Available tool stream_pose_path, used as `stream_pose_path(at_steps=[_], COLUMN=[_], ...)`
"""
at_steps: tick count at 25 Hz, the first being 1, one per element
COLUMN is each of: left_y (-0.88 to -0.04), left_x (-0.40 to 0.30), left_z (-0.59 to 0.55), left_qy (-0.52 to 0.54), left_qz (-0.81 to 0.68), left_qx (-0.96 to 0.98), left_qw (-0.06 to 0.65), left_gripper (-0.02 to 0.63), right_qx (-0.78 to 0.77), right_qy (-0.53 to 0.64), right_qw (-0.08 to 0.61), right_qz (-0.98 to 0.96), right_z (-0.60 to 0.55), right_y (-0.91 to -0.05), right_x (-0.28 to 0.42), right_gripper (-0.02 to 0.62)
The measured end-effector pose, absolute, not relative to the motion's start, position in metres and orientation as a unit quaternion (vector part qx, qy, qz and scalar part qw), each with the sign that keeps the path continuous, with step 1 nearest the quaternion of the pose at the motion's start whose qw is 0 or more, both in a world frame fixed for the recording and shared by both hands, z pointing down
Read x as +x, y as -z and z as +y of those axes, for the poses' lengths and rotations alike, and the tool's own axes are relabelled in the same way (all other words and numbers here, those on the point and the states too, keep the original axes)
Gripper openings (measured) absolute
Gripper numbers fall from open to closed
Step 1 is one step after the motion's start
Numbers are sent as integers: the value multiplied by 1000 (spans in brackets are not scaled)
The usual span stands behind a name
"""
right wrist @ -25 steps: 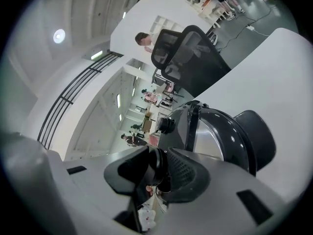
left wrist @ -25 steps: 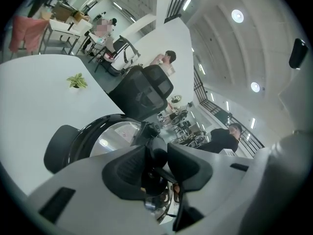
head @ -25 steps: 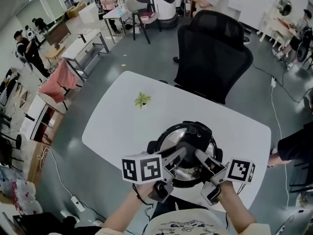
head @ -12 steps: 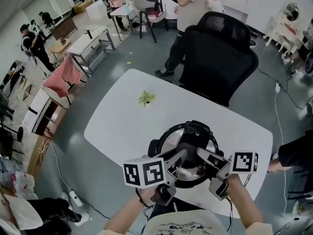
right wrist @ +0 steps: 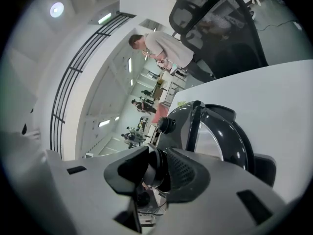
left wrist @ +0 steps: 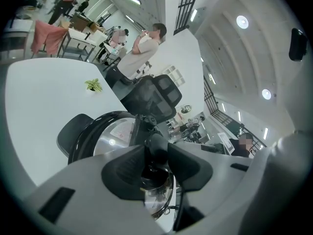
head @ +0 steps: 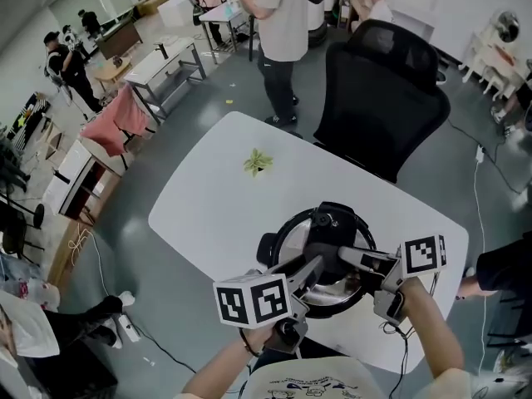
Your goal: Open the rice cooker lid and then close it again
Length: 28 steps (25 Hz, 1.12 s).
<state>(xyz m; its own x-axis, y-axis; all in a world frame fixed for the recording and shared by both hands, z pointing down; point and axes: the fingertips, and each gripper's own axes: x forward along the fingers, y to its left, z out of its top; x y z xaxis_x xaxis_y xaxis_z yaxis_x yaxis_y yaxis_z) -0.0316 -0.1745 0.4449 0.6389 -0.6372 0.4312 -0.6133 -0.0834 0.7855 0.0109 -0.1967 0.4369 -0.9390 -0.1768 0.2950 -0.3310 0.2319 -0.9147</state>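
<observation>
The rice cooker (head: 287, 238) stands near the front of the white table (head: 208, 210), its round silver lid (left wrist: 110, 136) ringed in black. A black handle (head: 331, 241) crosses the top of the lid. My left gripper (head: 314, 266) reaches in from the lower left and my right gripper (head: 345, 256) from the right; their tips meet over the lid's middle. In the left gripper view the left gripper (left wrist: 155, 153) has its pads closed on the black handle (left wrist: 155, 146). In the right gripper view the right gripper (right wrist: 156, 173) clamps a round black part of that handle (right wrist: 155, 169), beside the lid (right wrist: 222, 141).
A small green sprig (head: 258, 162) lies on the far left part of the table. A black office chair (head: 382, 98) stands behind the table. A person (head: 281, 32) stands just beyond its far edge. Desks and more people fill the room at the upper left.
My right gripper has swung out to the right while staying on the handle. The left has hardly moved. A person has walked up behind the table.
</observation>
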Motion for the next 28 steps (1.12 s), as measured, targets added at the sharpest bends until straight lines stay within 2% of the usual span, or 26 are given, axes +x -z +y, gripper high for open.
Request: stream_pose_path(at_steps=[5,19,22,24,26,28], left_y=[-446,-444,-443,-440,-433,-424], left_x=[-33,-32,-33,-40,-47,-55], left_z=[-170,-172,-173,-175,-178,-180], left_qy=[11,17,20,26,33,39], left_qz=[-425,-408,-410,-421,-431,-443], left_qx=[734,751,755,758,763,770], left_qw=[530,519,511,498,481,458], left_gripper=[158,164,163,167,180,190], right_qx=[145,177,257,258,272,303], right_qy=[-593,-581,-533,-492,-464,-429], right_qw=[77,49,112,106,89,68], right_qz=[-788,-793,-799,-824,-838,-848], right_z=[-192,-190,-193,-196,-199,-204], right_y=[-432,-430,-447,-441,-433,-421], right_x=[4,6,30,25,24,28], right_gripper=[134,143,145,153,195,195])
